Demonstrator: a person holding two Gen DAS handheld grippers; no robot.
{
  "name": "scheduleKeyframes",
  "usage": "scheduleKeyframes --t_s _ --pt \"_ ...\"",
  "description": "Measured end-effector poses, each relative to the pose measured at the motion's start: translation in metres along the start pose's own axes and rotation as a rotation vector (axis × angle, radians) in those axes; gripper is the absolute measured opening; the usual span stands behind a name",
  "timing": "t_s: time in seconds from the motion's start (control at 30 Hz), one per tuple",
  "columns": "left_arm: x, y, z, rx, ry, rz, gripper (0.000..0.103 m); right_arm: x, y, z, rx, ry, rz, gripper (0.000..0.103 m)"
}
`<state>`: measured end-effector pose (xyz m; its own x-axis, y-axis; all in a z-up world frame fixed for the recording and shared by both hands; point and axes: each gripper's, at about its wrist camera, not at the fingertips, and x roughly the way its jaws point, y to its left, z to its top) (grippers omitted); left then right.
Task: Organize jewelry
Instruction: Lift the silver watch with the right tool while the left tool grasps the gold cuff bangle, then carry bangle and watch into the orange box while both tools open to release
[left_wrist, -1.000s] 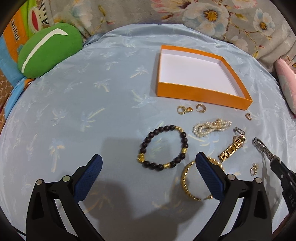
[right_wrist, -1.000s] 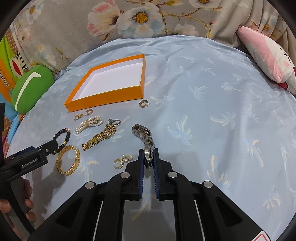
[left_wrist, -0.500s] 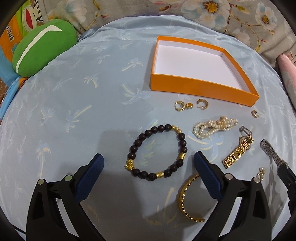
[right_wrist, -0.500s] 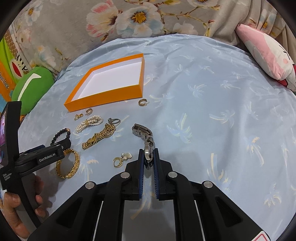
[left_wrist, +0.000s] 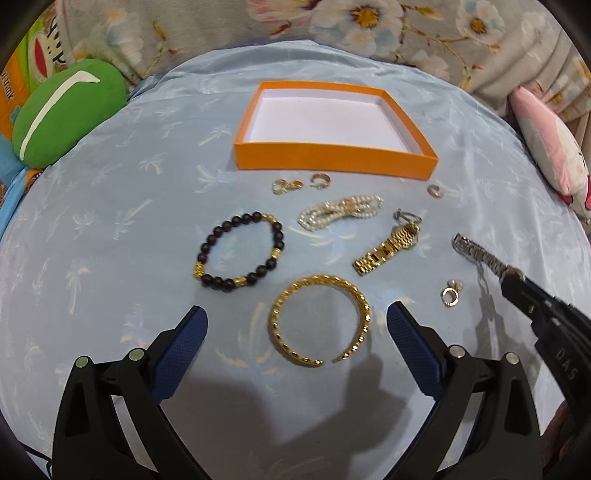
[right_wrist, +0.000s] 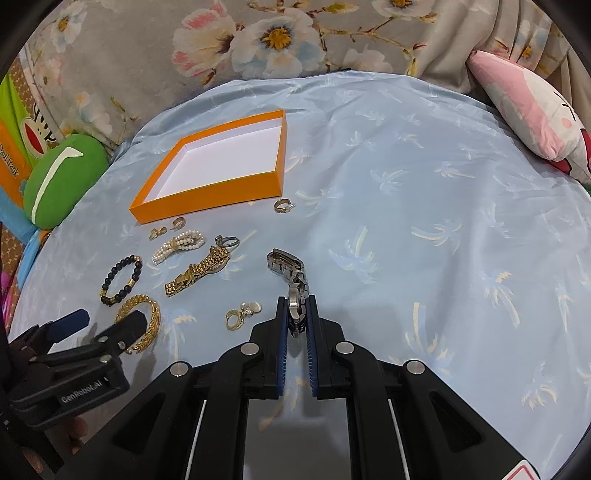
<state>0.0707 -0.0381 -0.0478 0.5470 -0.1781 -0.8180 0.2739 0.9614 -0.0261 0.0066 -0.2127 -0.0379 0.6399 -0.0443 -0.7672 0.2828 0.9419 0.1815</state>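
An empty orange box (left_wrist: 334, 160) (right_wrist: 207, 199) stands at the back of the blue cloth. In front of it lie a gold bangle (left_wrist: 320, 319) (right_wrist: 146, 319), a black bead bracelet (left_wrist: 240, 254) (right_wrist: 122, 278), a pearl bracelet (left_wrist: 340, 212) (right_wrist: 177, 245), a gold watch band (left_wrist: 388, 253) (right_wrist: 197, 271) and several small earrings. My left gripper (left_wrist: 297, 326) (right_wrist: 107, 321) is open, its fingers either side of the gold bangle. My right gripper (right_wrist: 296, 314) is shut on a silver watch (right_wrist: 290, 271) (left_wrist: 480, 254).
A green cushion (left_wrist: 66, 114) lies at the back left and a pink plush toy (right_wrist: 532, 114) at the back right. A pearl earring pair (right_wrist: 243, 314) lies just left of the right gripper. A loose hoop earring (right_wrist: 283, 206) lies by the box corner.
My left gripper has swung right and pulled back, from framing the black bead bracelet to framing the gold bangle. My right gripper has kept its hold on the silver watch, barely moving.
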Motion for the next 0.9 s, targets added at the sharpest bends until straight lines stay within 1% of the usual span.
scheduleKeyframes --t_s 0.03,0.1,0.23,0.3,0.37,0.47,0.53,0.73,0.9 --pt "0.002 -0.001 -0.001 0.001 0.008 -0.001 0.091 0.0 0.0 0.0 0.0 0.0 0.001 0.009" --pt "0.009 -0.002 -0.003 0.001 0.03 -0.004 0.077 0.0 -0.001 0.0 0.001 -0.001 0.001 0.009" --pt "0.009 -0.003 -0.006 0.016 0.019 0.014 0.072 0.0 -0.001 0.0 0.001 0.0 0.001 0.009" --pt "0.008 -0.004 -0.006 0.021 0.012 0.011 0.061 -0.001 -0.001 0.0 0.003 -0.002 0.002 0.009" --pt "0.007 -0.003 -0.005 0.024 0.012 -0.001 0.056 -0.002 -0.001 0.0 0.002 -0.003 0.004 0.009" --pt "0.004 0.0 -0.005 0.008 0.02 -0.04 0.056 -0.005 0.0 0.0 0.002 -0.009 0.007 0.009" --pt "0.001 0.001 -0.004 0.004 0.014 -0.045 0.056 -0.008 0.001 0.0 -0.001 -0.015 0.009 0.009" --pt "-0.021 0.007 0.003 -0.008 -0.031 -0.056 0.056 -0.024 0.005 0.005 -0.009 -0.046 0.025 0.009" --pt "-0.044 0.016 0.021 -0.013 -0.083 -0.062 0.056 -0.037 0.014 0.021 -0.028 -0.079 0.047 0.009"
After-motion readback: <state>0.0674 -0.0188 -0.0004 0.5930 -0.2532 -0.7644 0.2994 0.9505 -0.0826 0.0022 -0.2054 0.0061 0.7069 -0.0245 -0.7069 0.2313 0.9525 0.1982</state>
